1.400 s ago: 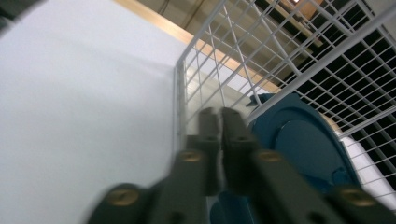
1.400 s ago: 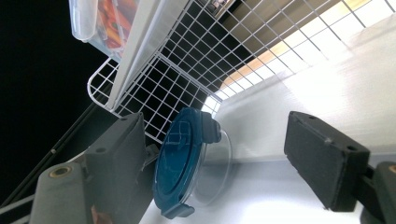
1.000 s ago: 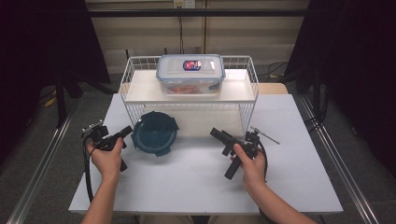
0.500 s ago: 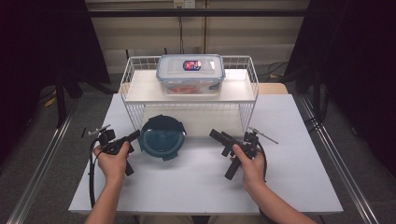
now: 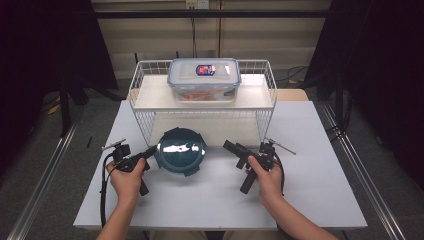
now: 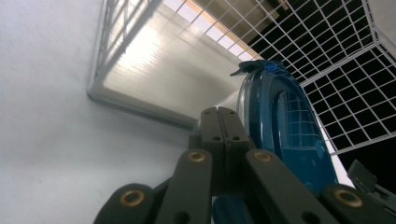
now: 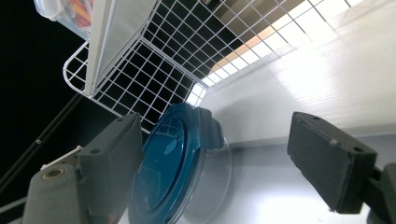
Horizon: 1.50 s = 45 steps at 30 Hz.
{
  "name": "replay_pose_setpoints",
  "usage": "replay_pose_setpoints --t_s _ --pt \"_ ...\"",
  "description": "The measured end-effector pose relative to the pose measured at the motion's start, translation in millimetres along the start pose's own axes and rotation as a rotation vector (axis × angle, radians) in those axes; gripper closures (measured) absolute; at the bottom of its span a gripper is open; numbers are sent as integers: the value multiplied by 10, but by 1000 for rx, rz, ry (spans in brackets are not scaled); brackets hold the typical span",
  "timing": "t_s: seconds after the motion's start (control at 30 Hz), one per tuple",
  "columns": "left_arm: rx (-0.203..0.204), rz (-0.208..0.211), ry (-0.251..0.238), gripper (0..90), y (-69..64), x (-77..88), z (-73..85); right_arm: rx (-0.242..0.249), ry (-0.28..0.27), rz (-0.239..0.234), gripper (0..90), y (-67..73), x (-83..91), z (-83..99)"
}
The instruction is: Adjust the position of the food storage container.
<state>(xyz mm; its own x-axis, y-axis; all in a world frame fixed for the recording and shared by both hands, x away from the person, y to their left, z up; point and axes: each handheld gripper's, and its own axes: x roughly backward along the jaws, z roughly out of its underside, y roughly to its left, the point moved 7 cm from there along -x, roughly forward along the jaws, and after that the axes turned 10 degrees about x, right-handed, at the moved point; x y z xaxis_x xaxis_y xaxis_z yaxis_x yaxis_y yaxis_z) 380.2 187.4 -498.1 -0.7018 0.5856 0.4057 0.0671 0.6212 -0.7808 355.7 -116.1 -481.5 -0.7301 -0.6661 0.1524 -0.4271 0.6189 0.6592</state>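
Observation:
A round container with a teal lid [image 5: 180,150] stands on the white table in front of the wire rack. My left gripper [image 5: 150,151] lies low on the table with its tips against the container's left side. In the left gripper view its jaws [image 6: 224,116] are pressed together and the teal lid [image 6: 289,126] rises just to their right. My right gripper [image 5: 235,149] rests to the right of the container, apart from it. Its jaws [image 7: 215,130] stand wide with nothing between them, and the container [image 7: 163,158] shows beyond the left jaw.
A white wire rack [image 5: 145,115] with a shelf stands at the back of the table. A clear latched box [image 5: 204,79] with coloured contents sits on the shelf. Bare table [image 5: 310,190] lies to the right and along the front edge.
My left gripper has slid to the right, and the teal-lidded container has moved right with it, now in front of the rack's middle. The right gripper has stayed put.

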Motion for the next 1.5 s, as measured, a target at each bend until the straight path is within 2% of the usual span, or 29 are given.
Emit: replay_pose_setpoints --t_s 0.03,0.17,0.4,0.57,0.73,1.0,1.17,1.23,1.27,1.3,1.37,1.43,1.47,1.5 --pt "-2 6 14 900 -9 14 24 3 3 2 180 -3 -4 6" --pt "7 5 10 900 -30 22 68 0 11 -4 179 6 -35 26" --pt "3 12 33 900 -85 49 185 12 35 -8 178 26 -125 92" --pt "-19 3 79 900 -103 32 319 19 48 -15 178 50 -159 116" --pt "-11 -4 137 900 -114 -22 469 21 58 -5 178 24 -151 135" --pt "-5 27 205 900 -184 4 637 23 68 8 182 -20 -118 142" --pt "4 33 202 900 -178 17 644 29 78 22 211 -23 -131 155" --pt "-34 9 155 877 -148 30 574 27 79 21 212 -18 -143 159" --pt "-12 8 122 812 -129 32 518 29 80 24 212 -20 -147 161" --pt "8 16 115 781 -118 51 469 26 79 25 212 -19 -151 161" --pt "3 11 74 762 -112 62 383 17 78 25 218 -18 -160 160" --pt "21 29 55 690 -126 68 333 6 77 24 225 -18 -166 162" --pt "22 37 46 666 -140 65 311 2 79 29 228 -25 -166 165" --pt "40 47 49 661 -155 57 311 -3 80 32 241 -32 -168 170"
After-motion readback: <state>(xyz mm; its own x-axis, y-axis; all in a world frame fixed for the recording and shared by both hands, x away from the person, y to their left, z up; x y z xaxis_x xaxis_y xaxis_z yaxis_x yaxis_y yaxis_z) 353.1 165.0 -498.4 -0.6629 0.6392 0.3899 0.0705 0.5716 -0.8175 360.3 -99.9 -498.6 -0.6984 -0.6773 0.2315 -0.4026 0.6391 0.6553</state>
